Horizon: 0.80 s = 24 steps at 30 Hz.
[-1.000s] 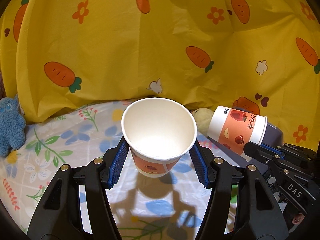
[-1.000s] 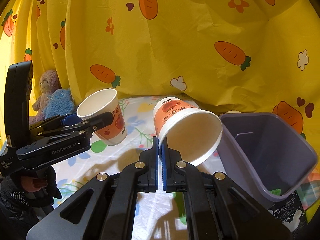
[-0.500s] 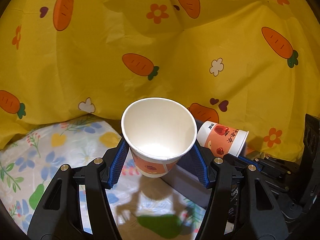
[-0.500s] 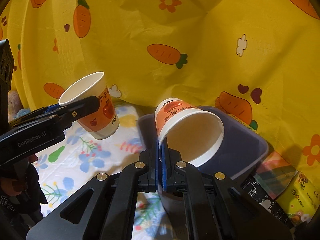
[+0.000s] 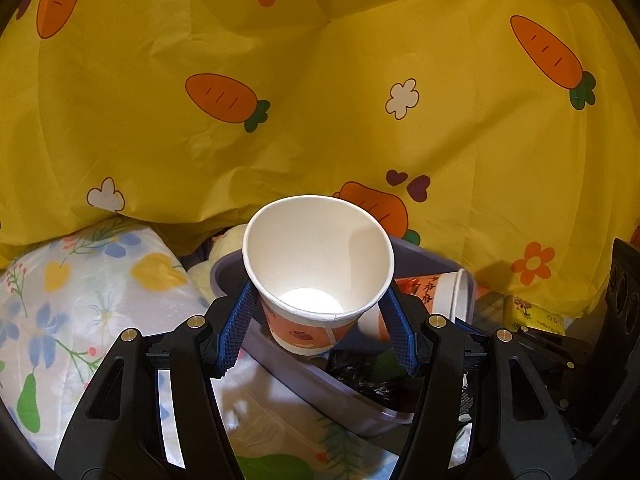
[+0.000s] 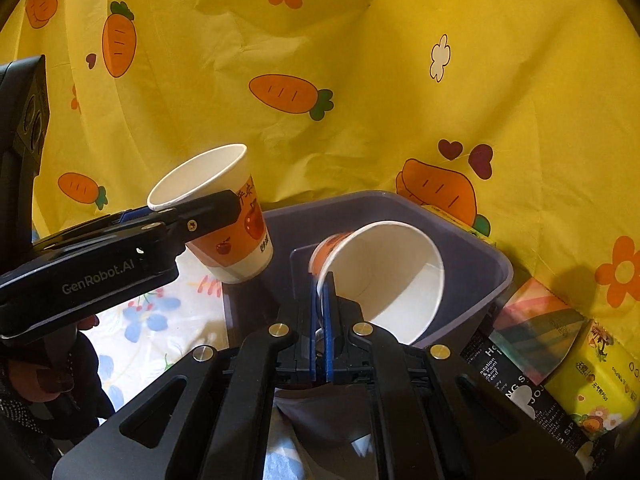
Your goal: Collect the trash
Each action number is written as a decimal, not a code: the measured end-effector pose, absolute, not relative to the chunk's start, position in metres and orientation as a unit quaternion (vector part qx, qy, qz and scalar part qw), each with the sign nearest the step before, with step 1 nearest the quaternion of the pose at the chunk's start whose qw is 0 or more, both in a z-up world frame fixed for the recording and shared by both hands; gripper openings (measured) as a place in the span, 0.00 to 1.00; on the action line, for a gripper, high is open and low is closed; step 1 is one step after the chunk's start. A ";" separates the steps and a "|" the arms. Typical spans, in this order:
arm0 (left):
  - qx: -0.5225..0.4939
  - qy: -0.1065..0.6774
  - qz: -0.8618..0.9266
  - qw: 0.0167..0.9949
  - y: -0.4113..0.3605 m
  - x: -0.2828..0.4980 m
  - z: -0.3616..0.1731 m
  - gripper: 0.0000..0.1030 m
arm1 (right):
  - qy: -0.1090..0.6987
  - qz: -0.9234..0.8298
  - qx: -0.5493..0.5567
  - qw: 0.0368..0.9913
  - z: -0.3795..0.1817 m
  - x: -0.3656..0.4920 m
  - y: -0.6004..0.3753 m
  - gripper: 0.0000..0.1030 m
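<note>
Two paper cups are in my grip at once, one per hand, and both now hang at the purple bin, which I take as the set-up for dropping them in; my left gripper is clamped across the body of the upright cup, blue pads pressing its sides, mouth up, over the bin's near edge; my right gripper has its jaws pinched together on the rim of the tipped cup, wall between the pads, so the cup lies on its side with its mouth towards the camera, over the bin's opening; gripping by the rim probably suits a cup lying down; the yellow carrot cloth drapes behind; the bin's floor is mostly hidden by cups and fingers, so I cannot tell what lies inside beyond something dark; boxes beside the bin are cut off at the frame edge.
</note>
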<state>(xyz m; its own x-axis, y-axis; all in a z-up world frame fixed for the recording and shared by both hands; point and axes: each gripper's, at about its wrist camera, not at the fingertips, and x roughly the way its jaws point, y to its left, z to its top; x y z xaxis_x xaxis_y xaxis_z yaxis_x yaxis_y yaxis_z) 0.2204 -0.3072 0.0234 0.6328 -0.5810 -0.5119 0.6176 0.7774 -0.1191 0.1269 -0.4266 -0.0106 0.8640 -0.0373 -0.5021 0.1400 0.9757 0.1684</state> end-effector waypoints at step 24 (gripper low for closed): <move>0.056 0.219 -0.162 0.961 -0.222 0.180 0.024 0.94 | 0.219 -0.111 0.070 0.967 -0.009 0.109 -0.402 0.95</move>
<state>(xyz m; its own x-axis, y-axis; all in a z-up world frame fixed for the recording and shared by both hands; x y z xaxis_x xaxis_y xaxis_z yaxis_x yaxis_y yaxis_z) 0.1805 -0.2218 0.0236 0.8516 -0.2873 -0.4386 0.3367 0.9409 0.0374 0.1089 -0.4017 -0.0094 0.8797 -0.1834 -0.4387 0.2450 0.9656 0.0874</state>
